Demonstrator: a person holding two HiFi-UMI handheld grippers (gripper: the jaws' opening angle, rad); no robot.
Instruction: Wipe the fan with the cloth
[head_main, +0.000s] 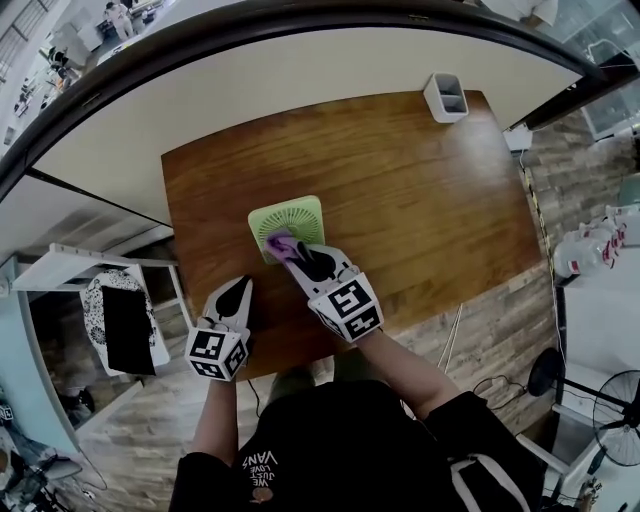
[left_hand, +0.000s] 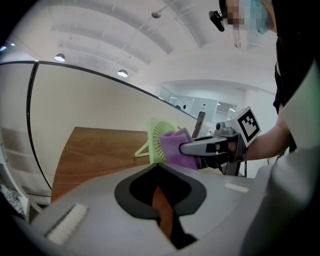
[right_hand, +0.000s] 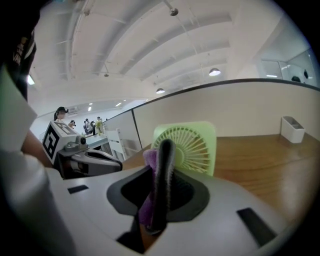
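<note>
A light green square fan (head_main: 290, 221) stands on the brown wooden table (head_main: 420, 200), tilted back on its stand. My right gripper (head_main: 300, 253) is shut on a purple cloth (head_main: 279, 243) and holds it against the fan's front grille. In the right gripper view the cloth (right_hand: 149, 165) hangs between the black fingers (right_hand: 165, 155), just before the fan (right_hand: 195, 146). My left gripper (head_main: 238, 292) hovers near the table's front edge, left of the fan, shut with nothing in it. The left gripper view shows the fan (left_hand: 158, 137), the cloth (left_hand: 175, 149) and the right gripper (left_hand: 186, 148).
A small white container (head_main: 446, 97) stands at the table's far right corner, also in the right gripper view as the container (right_hand: 292, 129). A curved partition wall (head_main: 300, 70) runs behind the table. The person's dark shirt fills the bottom of the head view.
</note>
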